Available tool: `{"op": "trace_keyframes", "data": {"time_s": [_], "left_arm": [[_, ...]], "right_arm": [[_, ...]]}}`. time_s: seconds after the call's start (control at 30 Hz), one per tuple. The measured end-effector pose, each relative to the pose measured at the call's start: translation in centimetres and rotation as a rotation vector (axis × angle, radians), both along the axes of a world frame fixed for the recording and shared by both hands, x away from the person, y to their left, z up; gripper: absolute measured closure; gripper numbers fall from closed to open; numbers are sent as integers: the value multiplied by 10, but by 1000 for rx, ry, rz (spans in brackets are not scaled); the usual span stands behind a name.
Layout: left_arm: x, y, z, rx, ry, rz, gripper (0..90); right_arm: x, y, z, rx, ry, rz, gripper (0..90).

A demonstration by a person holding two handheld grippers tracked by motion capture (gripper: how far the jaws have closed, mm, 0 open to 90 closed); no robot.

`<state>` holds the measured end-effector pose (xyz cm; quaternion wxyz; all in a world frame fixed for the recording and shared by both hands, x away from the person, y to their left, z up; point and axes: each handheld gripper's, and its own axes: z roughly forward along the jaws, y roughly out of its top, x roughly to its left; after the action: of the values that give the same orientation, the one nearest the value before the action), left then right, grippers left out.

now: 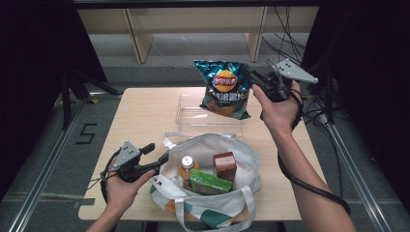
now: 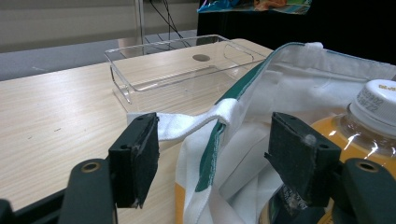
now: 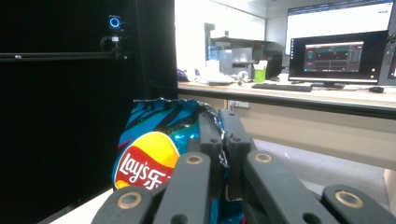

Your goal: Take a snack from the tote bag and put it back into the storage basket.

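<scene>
The right gripper (image 1: 252,77) is clamped on the upper right edge of a teal bag of crisps (image 1: 225,89), holding it in the air above the far half of the counter (image 1: 140,116), at about 1 o'clock from the counter's middle; in the right gripper view the two jaws stand pressed together on the crinkled top of the bag (image 3: 154,149), whose red and yellow logo faces the camera. Directly under the bag lies a clear plastic tray (image 1: 186,116), empty, toward 12 o'clock. At 6 o'clock, on the near edge, sits a white tote bag (image 1: 241,159) with green trim, its mouth open on an orange-capped bottle (image 1: 186,166), a green carton (image 1: 209,182) and a brown box (image 1: 225,165). The left gripper (image 1: 157,153) rests at 8 o'clock, at the tote's left rim, its jaws wide apart; in the left gripper view (image 2: 215,154) the tote's white strap (image 2: 196,122) and rim pass between them, touching neither pad clearly.
</scene>
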<state>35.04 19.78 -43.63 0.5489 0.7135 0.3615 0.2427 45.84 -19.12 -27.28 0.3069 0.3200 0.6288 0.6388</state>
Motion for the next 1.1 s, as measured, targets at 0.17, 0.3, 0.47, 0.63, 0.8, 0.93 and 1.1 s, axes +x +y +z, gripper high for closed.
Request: {"op": "trace_keyframes", "data": {"time_s": [0.17,0.3,0.47,0.63,0.8,0.93,1.1], "left_arm": [[0,0,0,0,0,0,331],[0,-1,0,-5,-1,-1,331],[1,0,0,-1,-8,-5,331],[0,0,0,-7,4,-4,330],[1,0,0,-12,-2,-2,329],[0,-1,0,-34,5,-1,329],[1,1,0,-12,-4,-2,329]], "right_arm": [[4,2,-1,8,10,-13,899],[7,2,-2,15,21,-11,899],[10,3,-4,20,33,-15,899],[14,4,-5,23,42,-20,899],[18,5,-6,22,40,-24,899],[22,6,-6,28,55,-31,899],[27,8,-7,51,66,-39,898]]}}
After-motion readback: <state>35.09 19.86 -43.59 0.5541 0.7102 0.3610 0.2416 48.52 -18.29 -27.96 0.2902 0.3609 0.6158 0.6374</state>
